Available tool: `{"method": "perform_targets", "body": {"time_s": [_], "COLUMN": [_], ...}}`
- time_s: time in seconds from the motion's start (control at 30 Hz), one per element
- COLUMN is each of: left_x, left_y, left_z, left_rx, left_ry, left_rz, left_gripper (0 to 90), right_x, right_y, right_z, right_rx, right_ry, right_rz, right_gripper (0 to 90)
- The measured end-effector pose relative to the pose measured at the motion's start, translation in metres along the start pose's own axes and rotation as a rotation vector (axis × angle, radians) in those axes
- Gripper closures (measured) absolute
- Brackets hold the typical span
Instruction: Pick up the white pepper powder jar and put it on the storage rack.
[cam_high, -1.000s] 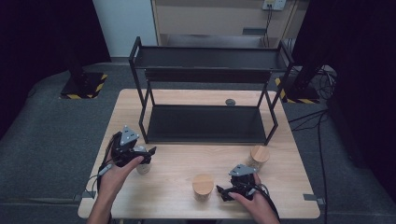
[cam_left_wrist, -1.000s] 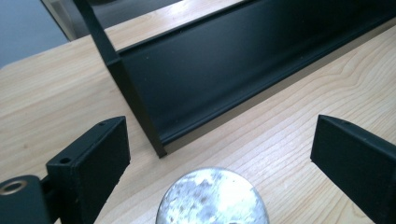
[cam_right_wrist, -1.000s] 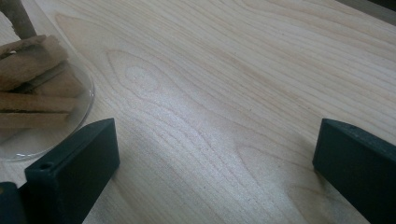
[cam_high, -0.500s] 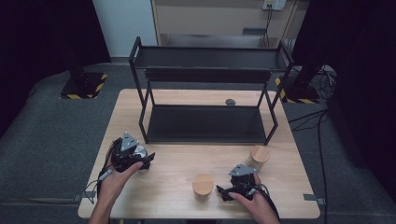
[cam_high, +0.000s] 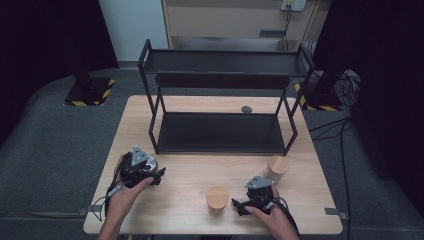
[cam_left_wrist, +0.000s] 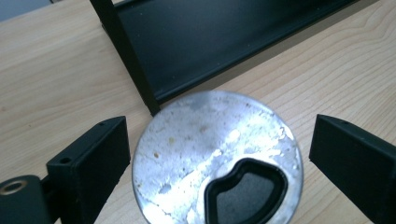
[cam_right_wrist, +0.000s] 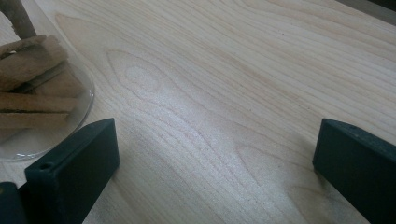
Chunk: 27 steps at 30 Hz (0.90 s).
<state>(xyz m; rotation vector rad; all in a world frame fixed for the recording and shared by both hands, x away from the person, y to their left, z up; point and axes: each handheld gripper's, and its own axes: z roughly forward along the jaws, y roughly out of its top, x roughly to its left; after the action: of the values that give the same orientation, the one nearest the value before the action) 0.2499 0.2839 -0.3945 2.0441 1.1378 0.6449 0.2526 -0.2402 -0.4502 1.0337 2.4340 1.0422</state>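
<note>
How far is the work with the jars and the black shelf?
Nothing looks finished: the black metal two-level shelf holds no jar. In hand: the left tool stands open around the round silver metal lid of one container, not gripping. The right tool is open over bare wood. Two glass jars with wooden lids wait on the table.
</note>
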Motion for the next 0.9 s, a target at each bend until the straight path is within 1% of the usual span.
{"method": "perform_targets", "body": {"time_s": [0.17, 0.37, 0.43, 0.53, 0.63, 0.77, 0.9], "left_x": [0.001, 0.001, 0.001, -0.001, -0.001, -0.002, -0.002], "left_y": [-0.006, -0.013, -0.016, -0.019, -0.023, -0.025, -0.029], "left_z": [0.003, 0.004, 0.005, 0.007, 0.01, 0.011, 0.013], "left_rx": [0.002, -0.002, -0.003, 0.005, 0.0, -0.004, -0.005], "left_ry": [0.0, 0.005, 0.007, 0.012, 0.01, 0.009, 0.012], "left_rz": [-0.012, -0.016, -0.016, -0.006, -0.015, -0.015, -0.023], "left_gripper": [4.0, 4.4, 4.8, 4.8, 4.9, 5.2, 5.8], "right_x": [0.0, 0.0, 0.0, 0.0, 0.0, 0.0, 0.0], "right_y": [0.0, 0.0, 0.0, 0.0, 0.0, 0.0, 0.0], "right_z": [0.0, 0.0, 0.0, 0.0, 0.0, 0.0, 0.0], "right_rx": [0.0, 0.0, 0.0, 0.0, 0.0, 0.0, 0.0], "right_ry": [0.0, 0.0, 0.0, 0.0, 0.0, 0.0, 0.0], "right_rz": [0.0, 0.0, 0.0, 0.0, 0.0, 0.0, 0.0], "right_gripper": [0.4, 0.4, 0.4, 0.4, 0.4, 0.4, 0.4]}}
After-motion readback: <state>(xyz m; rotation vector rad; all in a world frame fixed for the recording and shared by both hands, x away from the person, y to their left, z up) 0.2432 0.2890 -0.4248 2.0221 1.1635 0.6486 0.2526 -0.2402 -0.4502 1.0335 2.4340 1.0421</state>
